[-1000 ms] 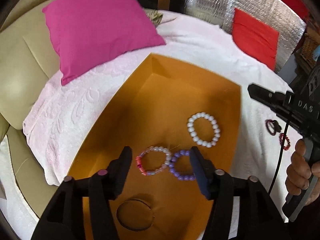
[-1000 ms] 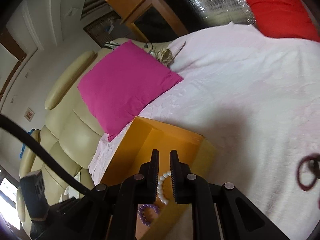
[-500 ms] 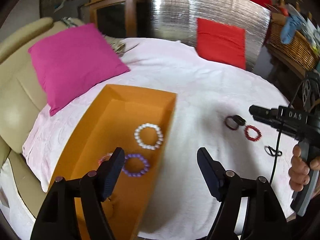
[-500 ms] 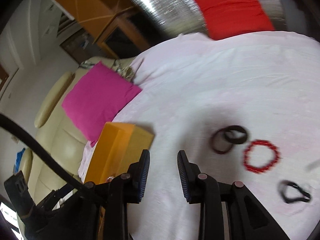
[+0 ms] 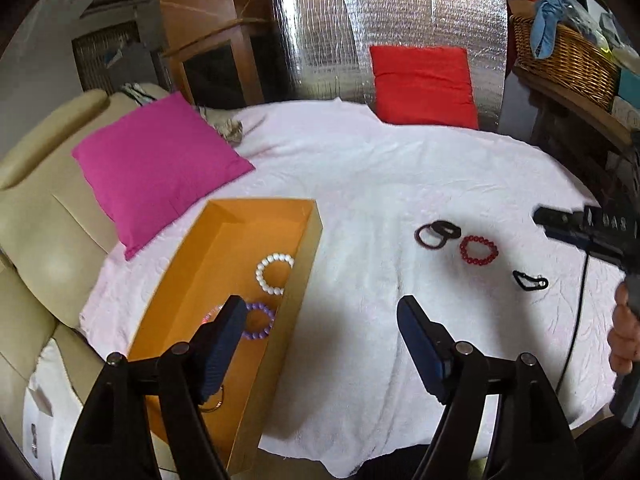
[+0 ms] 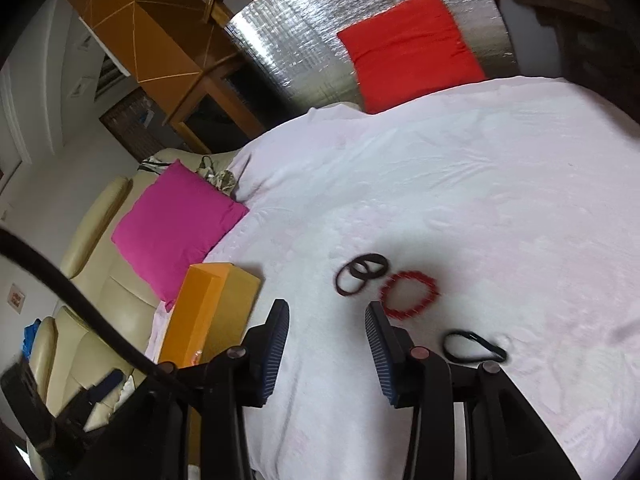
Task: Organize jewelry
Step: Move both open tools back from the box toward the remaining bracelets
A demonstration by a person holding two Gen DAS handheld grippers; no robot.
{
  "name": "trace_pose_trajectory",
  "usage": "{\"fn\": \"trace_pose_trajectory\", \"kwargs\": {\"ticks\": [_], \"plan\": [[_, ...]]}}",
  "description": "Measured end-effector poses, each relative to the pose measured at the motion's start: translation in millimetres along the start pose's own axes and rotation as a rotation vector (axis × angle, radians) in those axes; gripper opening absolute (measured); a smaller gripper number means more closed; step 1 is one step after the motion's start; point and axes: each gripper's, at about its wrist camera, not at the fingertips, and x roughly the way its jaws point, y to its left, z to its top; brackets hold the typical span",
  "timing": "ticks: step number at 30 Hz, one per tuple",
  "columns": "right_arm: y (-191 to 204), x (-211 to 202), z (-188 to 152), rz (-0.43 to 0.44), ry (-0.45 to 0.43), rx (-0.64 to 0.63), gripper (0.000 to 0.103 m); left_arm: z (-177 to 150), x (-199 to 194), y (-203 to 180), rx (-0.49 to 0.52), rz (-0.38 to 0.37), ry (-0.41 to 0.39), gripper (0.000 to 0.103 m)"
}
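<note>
An orange box [image 5: 308,248] lies on the white cloth and holds a white bead bracelet [image 5: 274,273], a purple bead bracelet [image 5: 260,322] and a thin ring. On the cloth to the right lie two dark rings [image 5: 434,234], a red bead bracelet [image 5: 479,250] and a black clip [image 5: 530,280]. My left gripper [image 5: 322,320] is open and empty above the box's right edge. My right gripper [image 6: 327,322] is open and empty, just short of the dark rings [image 6: 360,274] and the red bracelet [image 6: 408,292]. The black clip [image 6: 474,347] lies to its right.
A pink cushion [image 5: 154,168] lies on the beige sofa [image 5: 36,220] to the left. A red cushion [image 5: 422,84] leans on a silver foil panel [image 5: 384,36] at the back. A wicker basket [image 5: 564,56] stands at the back right. The orange box also shows in the right wrist view [image 6: 208,312].
Both grippers have swung right, away from the box, toward the loose jewelry on the cloth. My right gripper has opened from nearly shut. My left gripper has opened wider.
</note>
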Motion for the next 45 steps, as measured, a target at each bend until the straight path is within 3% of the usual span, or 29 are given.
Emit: {"fn": "trace_pose_trajectory", "kwargs": {"ticks": [7,11,28,45], "plan": [[-25,-38,-11,-0.020,-0.031,0.026,0.043,10,-29,-26,0.030,0.042,-0.088,0.086],[-36,-50,-12,-0.025,-0.040,0.026,0.043,14,-35,-40,0.045,0.027,-0.111,0.086],[-79,-38,-6,-0.050,0.017,0.127,0.043,23,-6,-95,0.122,0.046,-0.085,0.086],[-83,-20,-8,-0.067,0.067,0.173,0.043,21,3,-90,0.122,0.064,-0.083,0.086]]}}
